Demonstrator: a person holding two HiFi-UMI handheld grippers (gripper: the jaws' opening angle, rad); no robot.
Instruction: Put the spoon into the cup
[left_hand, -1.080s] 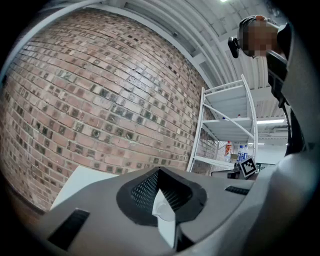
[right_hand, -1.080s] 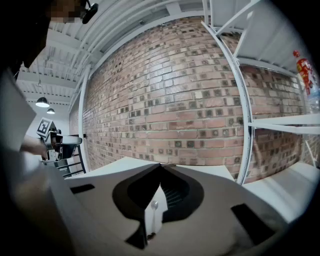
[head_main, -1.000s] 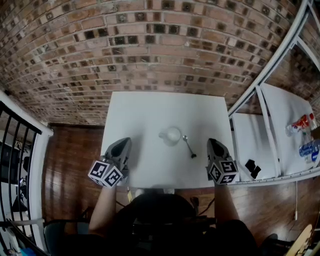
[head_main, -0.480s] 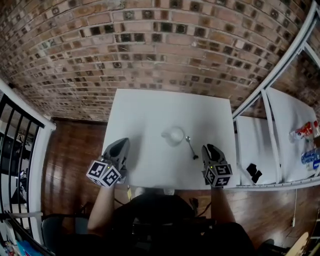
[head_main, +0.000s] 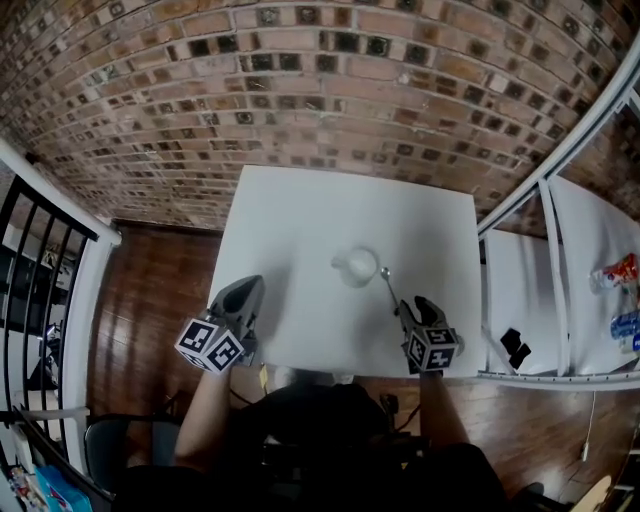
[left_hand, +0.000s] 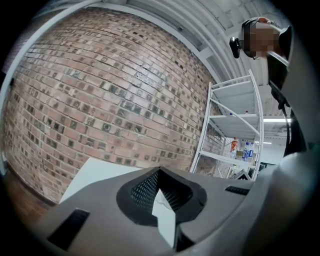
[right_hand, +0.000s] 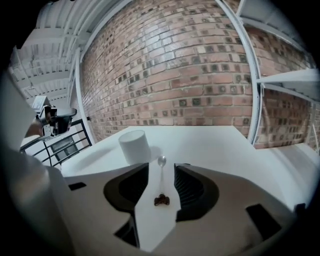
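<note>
**Right claw opening around the spoon's handle, just short of the cup**

The right claw (head_main: 408, 312) tilts down toward a white surface (head_main: 300, 230), and its jaws are opening. The dark end of the spoon's handle lies between them, and the pads stand clear of it on both sides. The spoon (head_main: 392, 292) lies flat on the surface. Its bowl sits just beside the cup, on the cup's right, and its thin handle runs away from the cup toward the person. The cup (head_main: 358, 266) is white and stands upright near the middle of the surface, with nothing visible inside it.

The left claw (head_main: 246, 292) is held level, well to the left of the cup and nearer the person than the cup is. Its jaw tips are together with nothing between them.

Beyond the cup rises a brick wall (head_main: 300, 90). Further to the cup's right, past the surface's edge, stands a white shelf rack (head_main: 545, 200) that carries bottles (head_main: 612, 272).
</note>
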